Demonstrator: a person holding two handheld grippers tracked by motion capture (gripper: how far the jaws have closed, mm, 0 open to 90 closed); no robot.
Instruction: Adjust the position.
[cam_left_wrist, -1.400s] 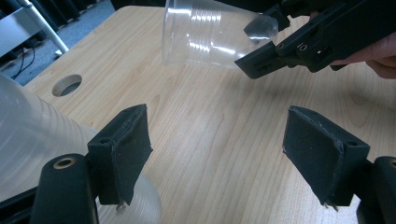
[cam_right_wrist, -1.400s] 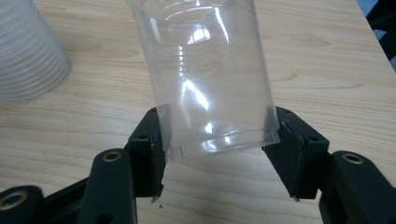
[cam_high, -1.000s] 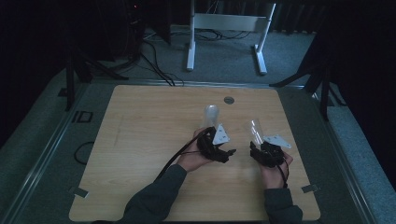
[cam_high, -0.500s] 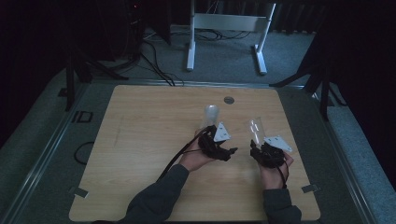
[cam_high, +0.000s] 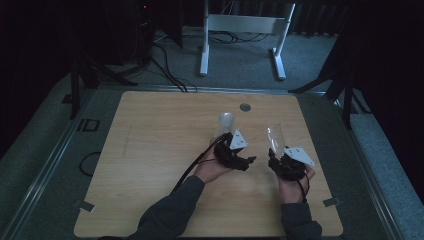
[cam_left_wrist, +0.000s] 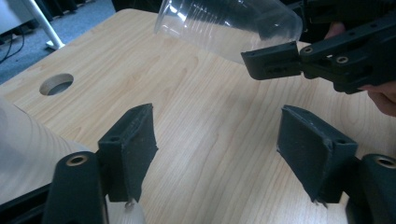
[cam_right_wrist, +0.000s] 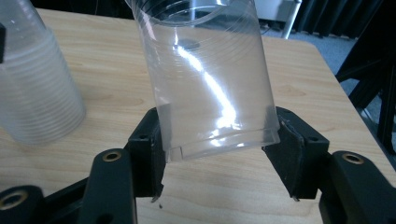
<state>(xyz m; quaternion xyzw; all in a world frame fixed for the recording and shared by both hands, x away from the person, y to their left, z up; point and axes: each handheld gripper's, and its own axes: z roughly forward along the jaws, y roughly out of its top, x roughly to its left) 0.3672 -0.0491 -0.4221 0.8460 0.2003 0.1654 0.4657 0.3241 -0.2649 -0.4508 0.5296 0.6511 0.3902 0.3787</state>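
Observation:
A clear plastic cup (cam_right_wrist: 210, 79) is tilted with its mouth away from me, and my right gripper (cam_right_wrist: 219, 149) is shut on its base. From above, that cup (cam_high: 275, 136) sticks out past the right gripper (cam_high: 274, 150). A stack of clear cups (cam_high: 226, 122) stands upside down on the table, just left of my left gripper (cam_high: 239, 142). The left gripper (cam_left_wrist: 219, 140) is open; its jaws have just been closing, with only bare wood between them. The stack (cam_left_wrist: 23, 154) lies outside its left jaw. The held cup (cam_left_wrist: 224, 23) hovers ahead of it.
The wooden table (cam_high: 160, 150) has a round hole (cam_high: 245, 106) near its far edge. A white metal stand (cam_high: 240, 30) and cables (cam_high: 165, 55) lie on the floor beyond. The stack of cups (cam_right_wrist: 37, 93) sits left of the right gripper's jaws.

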